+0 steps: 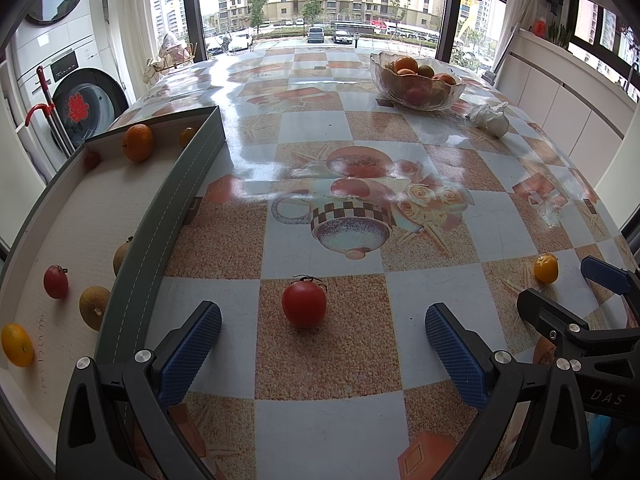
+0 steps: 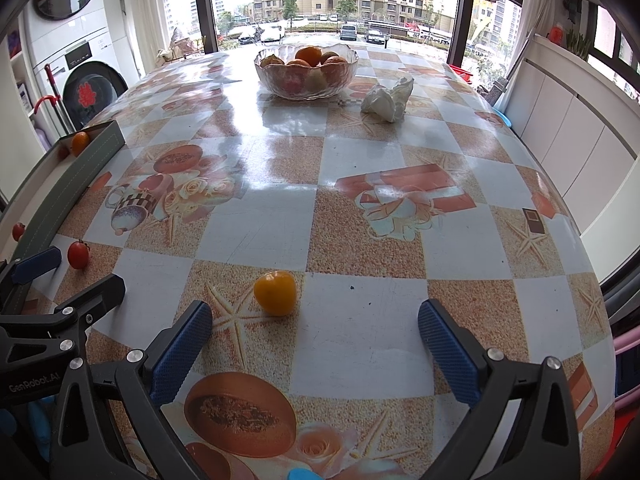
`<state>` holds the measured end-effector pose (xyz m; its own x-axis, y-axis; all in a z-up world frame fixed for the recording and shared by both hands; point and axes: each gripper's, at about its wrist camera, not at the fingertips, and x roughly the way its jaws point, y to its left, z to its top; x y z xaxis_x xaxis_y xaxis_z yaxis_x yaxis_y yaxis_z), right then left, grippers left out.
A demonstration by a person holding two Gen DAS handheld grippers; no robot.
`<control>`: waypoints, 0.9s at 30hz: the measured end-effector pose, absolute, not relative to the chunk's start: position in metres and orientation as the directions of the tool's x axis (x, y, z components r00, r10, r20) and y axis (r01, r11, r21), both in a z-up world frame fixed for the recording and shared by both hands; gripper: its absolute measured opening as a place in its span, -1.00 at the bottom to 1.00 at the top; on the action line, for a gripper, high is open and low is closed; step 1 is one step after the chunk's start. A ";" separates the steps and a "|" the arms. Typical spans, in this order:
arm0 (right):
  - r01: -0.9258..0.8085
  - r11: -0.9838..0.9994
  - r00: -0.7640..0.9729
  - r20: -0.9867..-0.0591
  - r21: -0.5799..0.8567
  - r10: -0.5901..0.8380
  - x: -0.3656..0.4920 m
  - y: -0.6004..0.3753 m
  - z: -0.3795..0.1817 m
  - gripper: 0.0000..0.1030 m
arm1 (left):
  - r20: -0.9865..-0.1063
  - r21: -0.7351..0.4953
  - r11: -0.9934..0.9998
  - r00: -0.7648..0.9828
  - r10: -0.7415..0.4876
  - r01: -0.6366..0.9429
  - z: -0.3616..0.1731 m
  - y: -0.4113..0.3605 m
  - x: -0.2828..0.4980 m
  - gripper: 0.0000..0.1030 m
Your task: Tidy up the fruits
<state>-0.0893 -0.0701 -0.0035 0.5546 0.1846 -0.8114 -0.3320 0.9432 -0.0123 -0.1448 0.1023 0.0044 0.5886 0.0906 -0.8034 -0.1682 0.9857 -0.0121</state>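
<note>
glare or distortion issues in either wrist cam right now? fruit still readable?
Left wrist: window glare washes the tablecloth mid-table; red tomato sharp between the open left tongs; fisheye bends the tray edge. Right wrist: the same sheen before the glass bowl; yellow fruit crisp; corners vignetted dark.

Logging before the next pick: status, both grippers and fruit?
Left gripper open, red tomato ahead of it. Right gripper open, yellow fruit ahead. Both fruits on the table, nothing in the way.
</note>
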 end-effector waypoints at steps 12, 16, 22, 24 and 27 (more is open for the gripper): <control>-0.452 0.890 0.517 -0.797 0.054 0.311 -0.099 -0.061 0.005 -0.66 | -0.803 -0.012 0.986 0.588 0.091 -0.168 0.004 0.102 -0.145 0.99; -0.448 0.872 0.458 -0.787 0.196 0.413 -0.100 -0.082 0.007 -0.65 | -0.805 -0.015 0.986 0.587 0.085 -0.163 0.005 0.103 -0.145 0.99; -0.413 0.873 0.443 -0.780 0.259 0.441 -0.103 -0.109 0.005 -0.65 | -0.803 -0.024 0.989 0.592 0.069 -0.149 0.006 0.102 -0.149 0.99; -0.406 0.874 0.443 -0.779 0.268 0.445 -0.103 -0.113 0.004 -0.65 | -0.804 -0.015 0.988 0.589 0.079 -0.153 0.007 0.101 -0.147 0.96; -0.403 0.874 0.439 -0.780 0.272 0.446 -0.101 -0.114 0.005 -0.65 | -0.809 -0.007 0.988 0.581 0.084 -0.151 0.008 0.100 -0.142 0.81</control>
